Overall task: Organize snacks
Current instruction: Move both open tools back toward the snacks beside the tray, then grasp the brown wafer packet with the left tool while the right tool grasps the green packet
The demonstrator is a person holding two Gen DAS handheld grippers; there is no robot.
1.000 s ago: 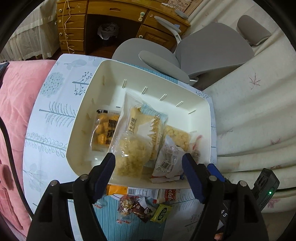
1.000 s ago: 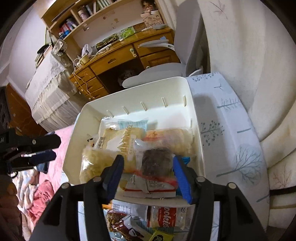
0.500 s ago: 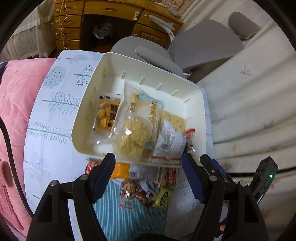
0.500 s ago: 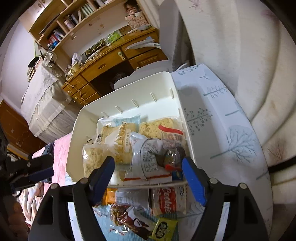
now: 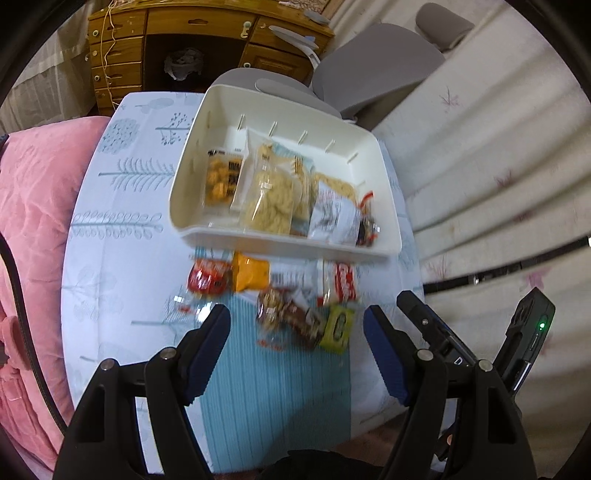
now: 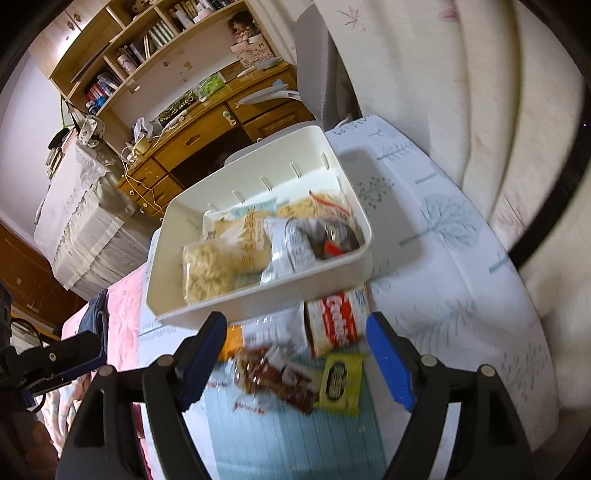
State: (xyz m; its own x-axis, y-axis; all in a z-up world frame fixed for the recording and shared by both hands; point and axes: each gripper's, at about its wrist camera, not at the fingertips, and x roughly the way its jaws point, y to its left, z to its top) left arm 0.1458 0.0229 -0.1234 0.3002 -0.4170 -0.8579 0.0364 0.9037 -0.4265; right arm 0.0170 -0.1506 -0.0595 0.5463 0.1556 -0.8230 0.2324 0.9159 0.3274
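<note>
Our left tongs (image 5: 295, 336) and right tongs (image 6: 293, 341) hang apart and empty above loose snack packets (image 5: 295, 299) on the desk (image 5: 110, 280), beside the white bin (image 5: 295, 245) of packed snacks.

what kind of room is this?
Probably a bedroom or study at home: wooden desk under bookshelves, grey office chair, pink quilt beside the table.

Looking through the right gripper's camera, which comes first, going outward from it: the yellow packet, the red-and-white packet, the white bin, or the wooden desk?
1. Yellow packet, just ahead of the right gripper, between its open fingers.
2. Red-and-white packet, just beyond it, against the bin.
3. White bin, further back on the table.
4. Wooden desk, far across the room.
</note>
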